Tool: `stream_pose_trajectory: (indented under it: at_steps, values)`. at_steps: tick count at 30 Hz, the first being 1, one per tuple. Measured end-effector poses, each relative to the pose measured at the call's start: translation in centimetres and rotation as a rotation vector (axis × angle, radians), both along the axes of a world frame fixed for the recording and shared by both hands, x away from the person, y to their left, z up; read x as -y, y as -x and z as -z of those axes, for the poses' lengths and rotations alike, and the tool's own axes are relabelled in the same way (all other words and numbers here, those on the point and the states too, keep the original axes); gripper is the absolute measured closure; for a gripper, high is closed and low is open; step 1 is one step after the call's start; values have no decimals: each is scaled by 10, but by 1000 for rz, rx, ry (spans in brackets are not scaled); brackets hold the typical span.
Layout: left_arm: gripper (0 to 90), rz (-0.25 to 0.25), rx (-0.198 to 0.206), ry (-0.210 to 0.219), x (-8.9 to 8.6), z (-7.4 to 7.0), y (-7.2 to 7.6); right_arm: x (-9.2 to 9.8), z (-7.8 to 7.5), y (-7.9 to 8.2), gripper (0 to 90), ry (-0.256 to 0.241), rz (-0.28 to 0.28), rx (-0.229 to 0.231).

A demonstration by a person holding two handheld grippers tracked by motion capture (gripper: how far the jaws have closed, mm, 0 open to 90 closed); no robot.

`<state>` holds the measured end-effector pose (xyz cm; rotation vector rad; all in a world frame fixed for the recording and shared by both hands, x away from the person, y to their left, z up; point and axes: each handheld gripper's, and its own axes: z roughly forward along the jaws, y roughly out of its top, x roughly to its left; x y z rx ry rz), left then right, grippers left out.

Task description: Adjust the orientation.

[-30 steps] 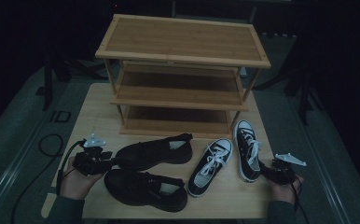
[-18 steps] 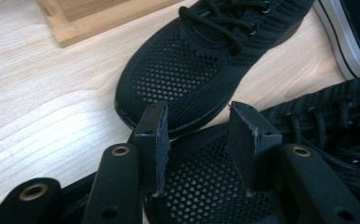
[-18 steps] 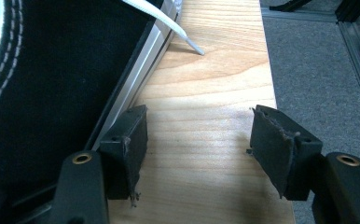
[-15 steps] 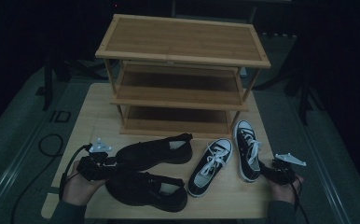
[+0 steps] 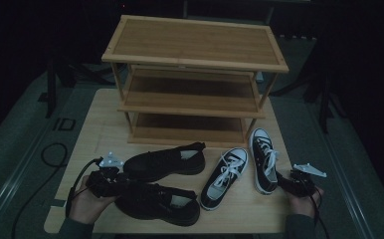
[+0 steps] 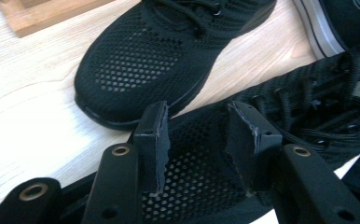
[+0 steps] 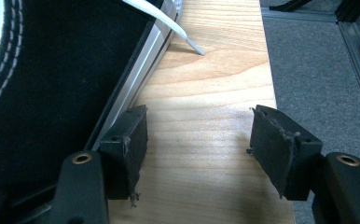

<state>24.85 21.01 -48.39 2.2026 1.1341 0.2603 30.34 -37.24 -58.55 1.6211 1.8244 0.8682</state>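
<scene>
The left tongs (image 6: pixel 194 140) are spread apart, their two black jaws poised over the mesh toe of the nearer black mesh lace-up shoe (image 6: pixel 262 154), straddling it without clamping; in the high view these tongs (image 5: pixel 111 180) sit at that shoe's toe end, near the table's front edge. Just beyond them lies the second black mesh shoe (image 6: pixel 159 56), its toe close to the first shoe's side. The right tongs (image 7: pixel 199 140) are released too, with bare light wooden table (image 7: pixel 206 93) between the jaws, and the black canvas sneaker with white rubber sole (image 7: pixel 52 70) touching the outer side of one jaw. From above, the right tongs (image 5: pixel 292 181) rest by that sneaker's heel (image 5: pixel 263 159), its mate (image 5: pixel 225 178) lying beside it. Farther off stands the three-tier bamboo shoe rack (image 5: pixel 195 79).
</scene>
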Motion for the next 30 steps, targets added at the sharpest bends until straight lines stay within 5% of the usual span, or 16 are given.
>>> stream_pose_trajectory:
  at_steps: [12, 19, 22, 24, 26, 30]
  values:
    - [583, 27, -4, 0, 6, -2, 9, 0, 0, 0, 361, 0, 0, 0]
    - [601, 36, -44, -22, 9, 6, 12, 0, 0, 0, 361, -1, 0, -1]
    - [646, 31, -56, -26, 8, 9, 14, 0, 0, 0, 361, 0, 0, -1]
    - [800, 38, -60, -21, 7, 9, 16, 0, 0, 0, 361, 0, 0, 0]
    - [860, 40, -61, -39, 6, 9, 17, 0, 0, 0, 361, 0, 0, 0]
    - [883, 24, -44, -53, 4, 9, 19, 0, 0, 0, 361, -1, 0, 0]
